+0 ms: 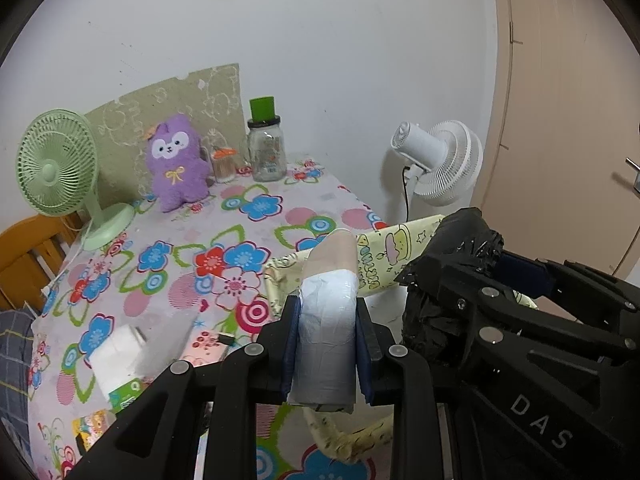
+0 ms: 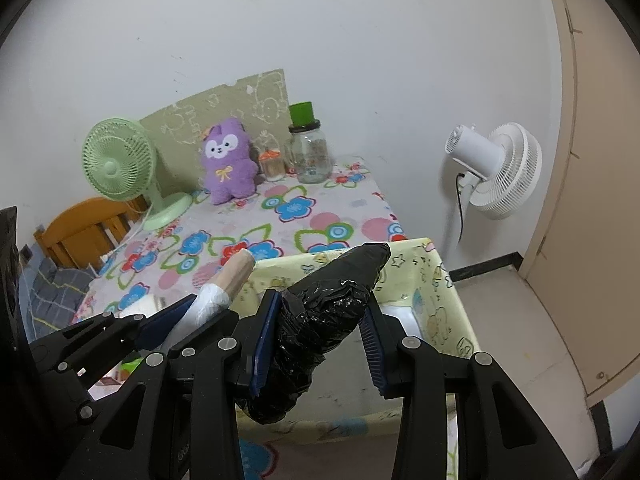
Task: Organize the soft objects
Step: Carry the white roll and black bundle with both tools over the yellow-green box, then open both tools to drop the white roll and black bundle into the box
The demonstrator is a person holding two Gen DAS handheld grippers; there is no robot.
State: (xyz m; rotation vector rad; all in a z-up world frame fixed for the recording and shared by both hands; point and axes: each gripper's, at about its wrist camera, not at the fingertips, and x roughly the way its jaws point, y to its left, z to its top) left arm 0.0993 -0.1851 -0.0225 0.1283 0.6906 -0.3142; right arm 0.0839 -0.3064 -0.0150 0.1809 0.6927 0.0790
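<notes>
Nearest my left wrist camera, my left gripper [image 1: 326, 344] is pinching a pale roll of plastic bags, grey-white at the base and beige at the tip [image 1: 329, 312], both blue-padded fingers pressed against its sides. The roll stands upright between them, its tip over the rim of the pale yellow fabric bin printed with cartoon drawings [image 1: 376, 264]. From my right wrist camera, the right gripper [image 2: 320, 344] carries a crinkled black roll of plastic bags [image 2: 320, 320]. The left pad touches it; the right pad appears to stand slightly off it, so I cannot tell whether the grip is firm. The black roll tilts forward and to the right, its tip above the bin's near rim [image 2: 440, 280].

The two grippers sit just beside each other, the left one showing at the lower left of the right view [image 2: 184, 320] and the right one at the right edge of the left view [image 1: 452, 300].

The bin stands against the table covered in a bright flower-patterned cloth [image 1: 192, 264]. At the far end of the table, near the wall, a purple plush animal with a yellow bow [image 1: 176, 164] sits upright between a mint-green desk fan [image 1: 56, 164] and a clear glass jar with a green cup on top [image 1: 266, 144]. A white standing fan [image 1: 440, 164] is beyond the table's right side.
</notes>
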